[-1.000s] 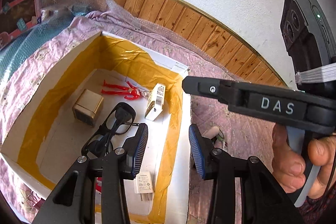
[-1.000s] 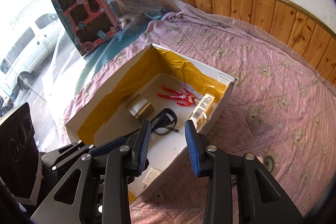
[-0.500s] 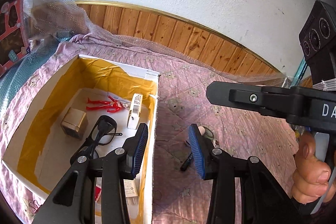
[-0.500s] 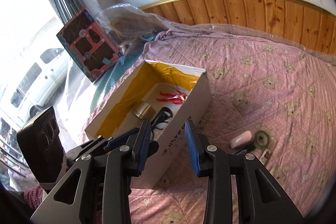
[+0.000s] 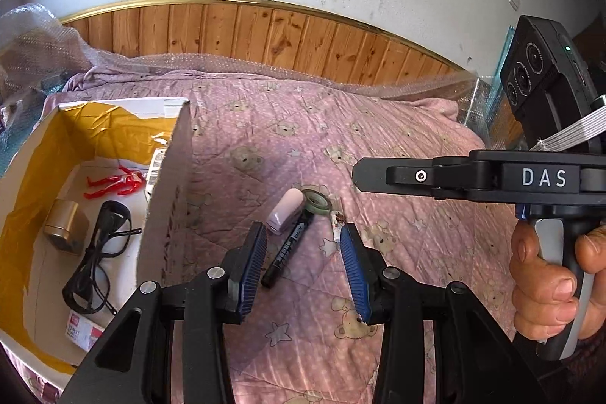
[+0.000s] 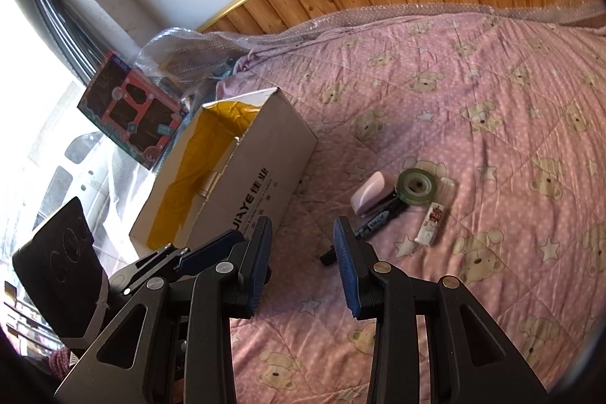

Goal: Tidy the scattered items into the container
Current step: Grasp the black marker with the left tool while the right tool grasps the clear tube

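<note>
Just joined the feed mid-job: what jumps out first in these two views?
The white cardboard box with yellow lining on the pink bear-print quilt, already holding black glasses, a red figure and a gold cube. To its right a small cluster still lies loose: a black marker, a pale stapler and a tape roll. Both grippers, left and right, hover open and empty.

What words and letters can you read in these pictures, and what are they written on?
"DAS": white letters on the black right gripper, seen from the left wrist camera.
"JIAYE", then Chinese characters I cannot make out: on the outer side of the white cardboard box.
Black marker pen: white print, too small to read.
Small white packet with a red picture: too blurred.
White barcode-labelled box inside the cardboard box: too small.
White packet with a red logo: unreadable.
</note>
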`<state>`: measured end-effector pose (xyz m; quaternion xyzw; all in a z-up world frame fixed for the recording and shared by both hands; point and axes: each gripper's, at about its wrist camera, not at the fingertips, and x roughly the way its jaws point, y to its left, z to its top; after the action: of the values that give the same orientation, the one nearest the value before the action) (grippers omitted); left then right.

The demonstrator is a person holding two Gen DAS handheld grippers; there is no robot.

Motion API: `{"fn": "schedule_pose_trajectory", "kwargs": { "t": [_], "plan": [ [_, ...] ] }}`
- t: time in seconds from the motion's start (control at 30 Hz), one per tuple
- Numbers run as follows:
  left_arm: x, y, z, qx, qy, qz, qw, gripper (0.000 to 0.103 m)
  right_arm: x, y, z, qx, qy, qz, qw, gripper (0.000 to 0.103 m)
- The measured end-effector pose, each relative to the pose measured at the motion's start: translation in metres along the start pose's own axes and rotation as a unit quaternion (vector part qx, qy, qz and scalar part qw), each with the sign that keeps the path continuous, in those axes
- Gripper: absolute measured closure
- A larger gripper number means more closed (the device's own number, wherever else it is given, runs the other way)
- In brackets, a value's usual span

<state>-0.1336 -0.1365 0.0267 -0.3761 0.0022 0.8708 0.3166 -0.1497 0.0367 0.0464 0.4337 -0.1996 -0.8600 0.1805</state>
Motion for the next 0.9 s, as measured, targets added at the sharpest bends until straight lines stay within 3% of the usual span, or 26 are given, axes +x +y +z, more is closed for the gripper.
{"fn": "schedule_pose_trajectory", "kwargs": {
  "t": [0.27,0.5,0.7,0.87,0.9],
  "plan": [
    [0.047,-0.004,-0.012,0.016,0.061,-0.001,0.9980,0.060,0.021,-0.048,-0.020,0.042,0.007,-0.013,0.999,0.067],
    [0.089,0.006,-0.017,-0.002,0.095,0.013,0.9954,0.060,0.053,-0.082,-0.020,0.058,0.023,-0.087,0.994,0.066],
    [0.126,0.011,-0.017,-0.005,0.110,0.036,0.9932,0.060,0.097,-0.096,-0.003,0.015,0.049,-0.141,0.989,0.066],
    [0.147,0.021,-0.028,-0.017,0.146,0.029,0.9887,0.064,0.102,-0.109,-0.010,0.012,0.071,-0.153,0.986,0.085],
    [0.146,0.020,-0.028,-0.017,0.147,0.024,0.9886,0.075,0.098,-0.110,-0.009,0.019,0.078,-0.160,0.984,0.085]
  ]
}}
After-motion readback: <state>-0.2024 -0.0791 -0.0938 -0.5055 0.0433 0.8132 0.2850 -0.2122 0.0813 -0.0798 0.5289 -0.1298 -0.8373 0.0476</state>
